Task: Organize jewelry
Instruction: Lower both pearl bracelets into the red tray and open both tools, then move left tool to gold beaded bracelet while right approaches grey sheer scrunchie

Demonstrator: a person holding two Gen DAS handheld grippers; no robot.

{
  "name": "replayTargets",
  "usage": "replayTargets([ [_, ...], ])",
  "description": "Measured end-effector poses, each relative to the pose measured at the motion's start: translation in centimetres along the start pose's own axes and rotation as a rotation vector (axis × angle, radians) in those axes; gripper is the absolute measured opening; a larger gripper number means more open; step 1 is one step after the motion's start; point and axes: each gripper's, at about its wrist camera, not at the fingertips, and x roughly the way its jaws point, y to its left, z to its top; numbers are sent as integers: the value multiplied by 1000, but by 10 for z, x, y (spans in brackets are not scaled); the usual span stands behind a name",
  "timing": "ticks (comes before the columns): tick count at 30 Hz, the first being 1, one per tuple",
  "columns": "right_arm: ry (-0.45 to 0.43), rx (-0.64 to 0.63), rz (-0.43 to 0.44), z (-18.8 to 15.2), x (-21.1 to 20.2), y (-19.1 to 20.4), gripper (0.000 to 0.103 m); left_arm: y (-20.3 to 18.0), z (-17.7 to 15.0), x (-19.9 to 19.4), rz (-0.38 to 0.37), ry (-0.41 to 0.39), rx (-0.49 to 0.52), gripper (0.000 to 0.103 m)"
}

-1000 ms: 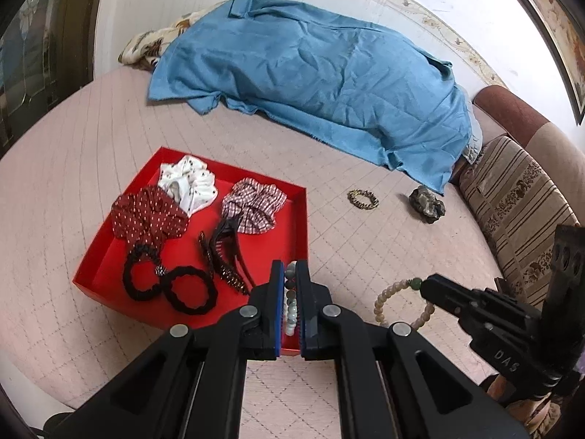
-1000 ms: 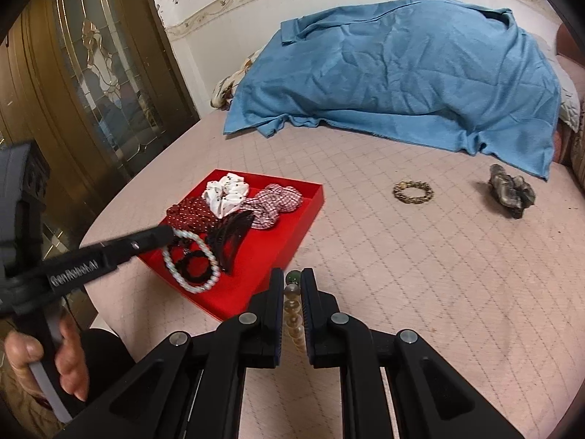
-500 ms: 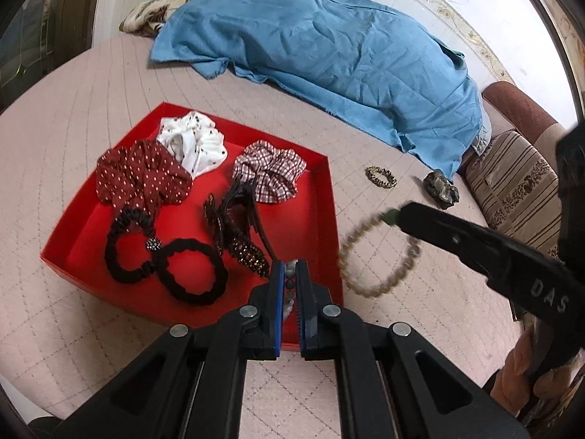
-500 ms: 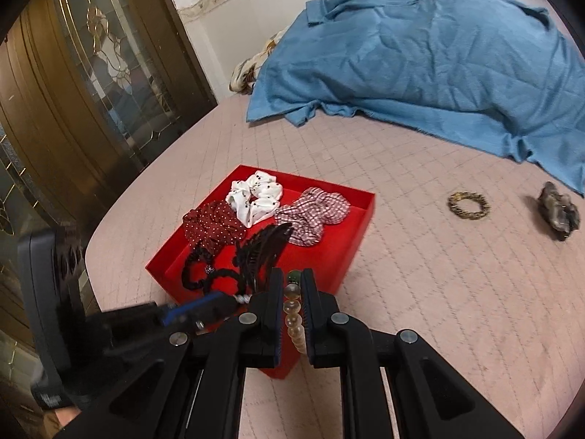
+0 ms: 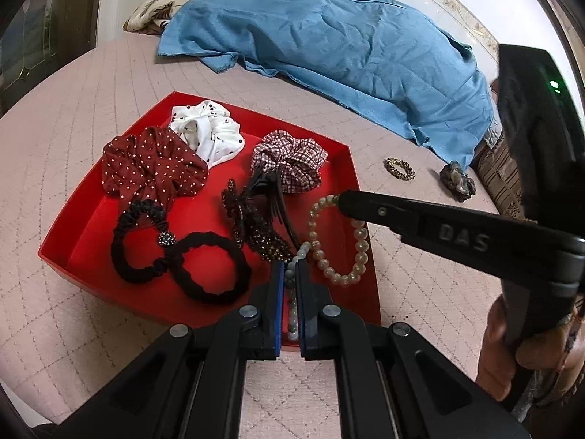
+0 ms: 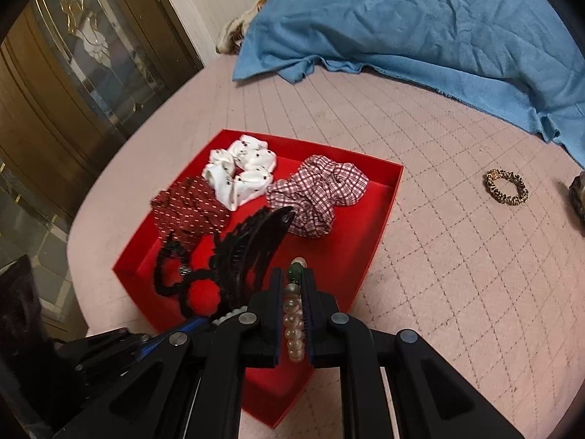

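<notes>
The left gripper [image 5: 290,274] is pinching a pale grey-green bead bracelet [image 5: 291,285] between nearly closed jaws, over the near edge of the red tray [image 5: 58,252]. The right gripper [image 6: 297,285] is clamping a pearly cream bead bracelet [image 5: 338,241] by one short arc, so its loop is dangling at one o'clock from the left tips, above the tray's right corner. Both strands are looking light, limp and smooth-beaded, likely slippery and elastic-strung, so a pinch across a few beads is suiting them. At eleven o'clock, a black claw clip [image 6: 252,252], black hair ties [image 5: 175,256] and three scrunchies [image 5: 153,164] are crowding the tray floor. A leopard-print band [image 6: 506,186] is lying outside at two o'clock.
</notes>
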Motion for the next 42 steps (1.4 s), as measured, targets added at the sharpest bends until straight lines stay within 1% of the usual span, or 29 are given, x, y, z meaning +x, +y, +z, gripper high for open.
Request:
replayTargets([
  [9, 18, -18, -43, 2, 9, -3, 11, 3, 0, 0, -3, -12, -9, 6],
  [15, 4, -6, -38, 1, 6, -5, 11, -6, -3, -4, -25, -31, 32, 7],
  [16, 1, -1, -33, 1, 5, -5, 13, -8, -2, -5, -22, -34, 40, 10],
  [17, -2, 2, -32, 1, 4, -5, 16, -10, -3, -5, -17, -38, 49, 19],
  [18, -6, 5, -31, 1, 2, -5, 24, -11, -3, -6, -9, -44, 58, 25],
  [19, -10, 7, -30, 1, 2, -4, 31, -12, -3, -7, 1, -51, 63, 36],
  [20, -13, 8, -28, 1, 0, -5, 32, -13, -4, -9, 12, -65, 69, 39],
  [23, -30, 12, -26, 2, -7, -5, 32, -15, -3, -12, 16, -85, 82, 39],
  [28, -50, 31, -32, 1, -17, -11, 32, -16, -3, -11, 39, -87, 94, 41],
  [33, -61, 55, -43, -8, -29, -22, 33, -18, -4, -13, 75, -101, 104, 49],
  [37, -72, 64, -66, -22, -43, -36, 41, -17, -6, -14, 104, -107, 105, 53],
  [38, -75, 63, -73, -26, -47, -40, 42, -17, -6, -15, 111, -107, 104, 55],
  [42, -78, 78, -114, -44, -61, -60, 48, -17, -6, -16, 156, -99, 92, 56],
])
